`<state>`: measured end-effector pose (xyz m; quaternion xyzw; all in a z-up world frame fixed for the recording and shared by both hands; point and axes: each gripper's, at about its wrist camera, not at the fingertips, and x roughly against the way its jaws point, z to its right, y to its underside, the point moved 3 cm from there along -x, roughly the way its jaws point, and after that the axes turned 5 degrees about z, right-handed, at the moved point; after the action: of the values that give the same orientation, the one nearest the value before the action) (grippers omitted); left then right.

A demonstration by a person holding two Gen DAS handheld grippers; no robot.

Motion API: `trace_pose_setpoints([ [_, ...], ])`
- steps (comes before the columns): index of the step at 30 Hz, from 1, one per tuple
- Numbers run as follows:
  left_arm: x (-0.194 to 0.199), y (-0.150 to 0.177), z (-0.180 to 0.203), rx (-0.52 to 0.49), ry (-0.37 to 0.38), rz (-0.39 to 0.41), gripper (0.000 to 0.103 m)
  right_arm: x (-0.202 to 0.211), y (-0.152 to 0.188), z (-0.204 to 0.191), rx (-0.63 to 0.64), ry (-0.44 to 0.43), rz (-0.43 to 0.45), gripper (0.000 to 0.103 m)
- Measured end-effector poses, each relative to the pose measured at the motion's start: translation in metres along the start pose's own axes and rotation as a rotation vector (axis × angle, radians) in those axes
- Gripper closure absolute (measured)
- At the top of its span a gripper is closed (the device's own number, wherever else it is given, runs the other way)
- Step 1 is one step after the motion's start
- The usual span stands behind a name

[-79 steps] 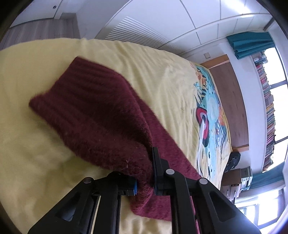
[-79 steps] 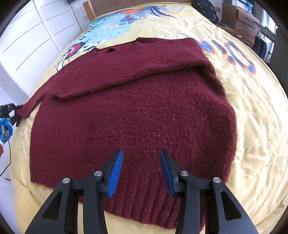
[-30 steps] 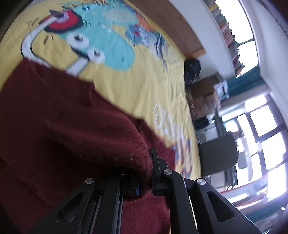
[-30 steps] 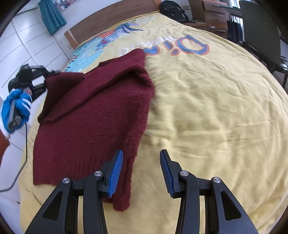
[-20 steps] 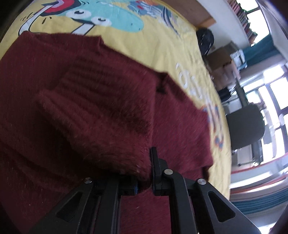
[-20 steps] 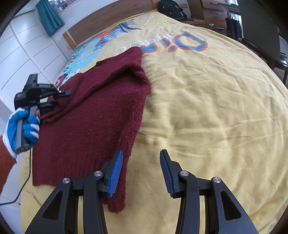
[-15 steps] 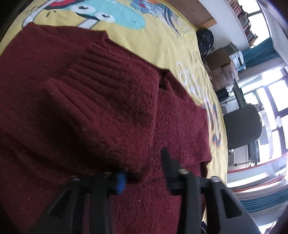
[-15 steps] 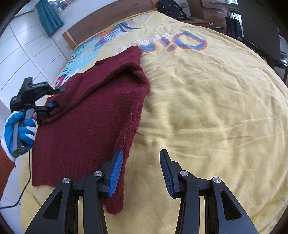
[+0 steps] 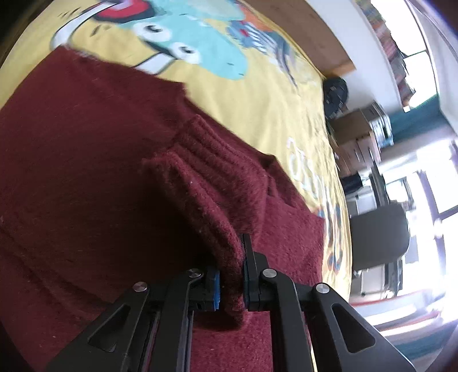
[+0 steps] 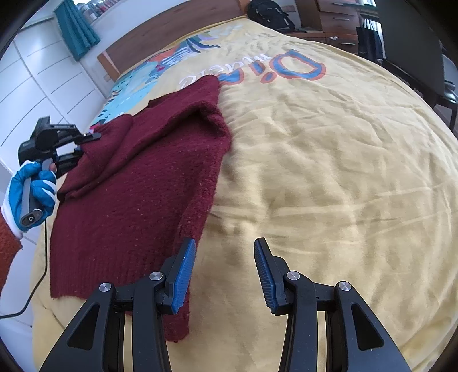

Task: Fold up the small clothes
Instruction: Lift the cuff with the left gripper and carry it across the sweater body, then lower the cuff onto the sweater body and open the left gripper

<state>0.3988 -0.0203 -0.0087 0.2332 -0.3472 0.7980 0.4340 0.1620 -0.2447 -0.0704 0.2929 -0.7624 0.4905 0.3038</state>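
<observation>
A dark red knit sweater [image 10: 137, 183] lies on the yellow printed bedspread [image 10: 329, 171], its right side folded in over the body. My left gripper [image 9: 230, 282] is shut on the ribbed cuff of the left sleeve [image 9: 211, 200] and holds it above the sweater's body; it also shows in the right wrist view [image 10: 83, 144], at the sweater's left edge. My right gripper [image 10: 224, 274] is open and empty, low over the bedspread just right of the sweater's hem corner.
A wooden headboard [image 10: 160, 37] runs along the far edge of the bed. A black backpack [image 10: 269, 14], wooden drawers [image 10: 332, 20] and a dark chair [image 10: 412, 48] stand beyond the bed on the right. White cupboards [image 10: 37, 83] are at the left.
My left gripper carried the sleeve from the bed's side in over the sweater, its jaws parted briefly about half a second ago, and now grip the cuff again. My right gripper barely moved.
</observation>
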Motion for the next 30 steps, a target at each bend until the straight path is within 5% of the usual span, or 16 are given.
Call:
trace_pose_setpoints([
  [10, -0.036, 0.035, 0.067, -0.232, -0.011, -0.097, 0.093, 0.005, 0.002, 0.005, -0.010, 0.002, 0.005, 0.058],
  [13, -0.047, 0.050, 0.079, -0.287, -0.017, -0.147, 0.076, 0.007, 0.002, 0.008, -0.014, 0.004, 0.007, 0.058],
  [21, -0.045, 0.068, 0.096, -0.396, 0.045, -0.176, 0.071, 0.011, -0.001, 0.016, -0.016, 0.012, 0.014, 0.058],
  [30, -0.064, 0.070, 0.071, -0.463, -0.174, -0.129, 0.066, 0.009, -0.001, 0.016, -0.015, 0.015, 0.006, 0.058],
])
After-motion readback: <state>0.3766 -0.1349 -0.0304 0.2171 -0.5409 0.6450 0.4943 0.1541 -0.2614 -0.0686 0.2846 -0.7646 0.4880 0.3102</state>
